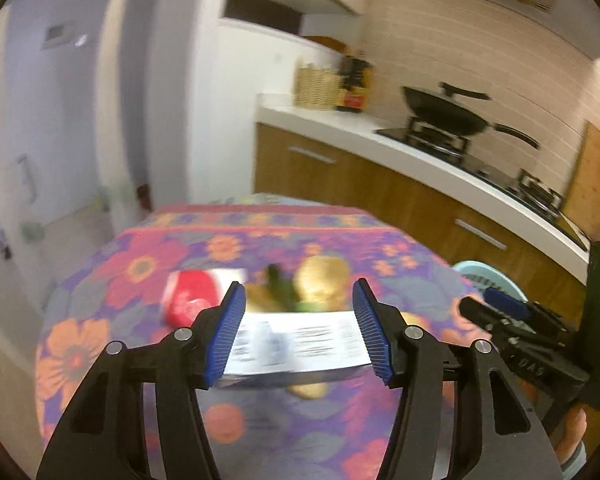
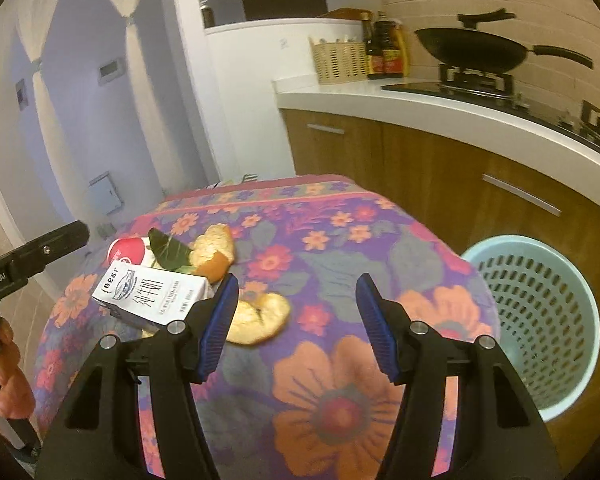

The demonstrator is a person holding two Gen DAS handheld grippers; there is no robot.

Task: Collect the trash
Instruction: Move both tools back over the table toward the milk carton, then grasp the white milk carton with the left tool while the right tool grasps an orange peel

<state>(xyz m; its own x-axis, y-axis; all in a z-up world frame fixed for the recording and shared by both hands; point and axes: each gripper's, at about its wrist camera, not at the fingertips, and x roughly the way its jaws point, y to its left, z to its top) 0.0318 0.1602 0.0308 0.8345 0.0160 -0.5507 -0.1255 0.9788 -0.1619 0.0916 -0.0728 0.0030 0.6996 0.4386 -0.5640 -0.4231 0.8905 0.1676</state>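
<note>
The trash lies on a table with a flowered cloth [image 2: 340, 360]: a white milk carton [image 2: 152, 296], a red and white can [image 2: 126, 252], a green leaf [image 2: 168, 252] and two orange peels [image 2: 260, 316] [image 2: 216, 256]. My right gripper [image 2: 296, 320] hangs open over the cloth with nothing between its fingers; the nearer peel lies just beside its left finger. In the blurred left wrist view my left gripper [image 1: 299, 290] is open too. The carton [image 1: 296, 344] shows in the gap between its fingers but lies on the table, not gripped. The can [image 1: 192, 300] and a peel [image 1: 324, 280] lie beyond it.
A light blue perforated basket [image 2: 536, 320] stands on the floor right of the table, against wooden cabinets [image 2: 420, 168]. Behind it a white counter [image 2: 440, 108] carries a black wok [image 2: 472, 52] on a stove, sauce bottles [image 2: 384, 48] and a wicker basket [image 2: 340, 60]. A hand [image 2: 8, 360] holds the left gripper's handle.
</note>
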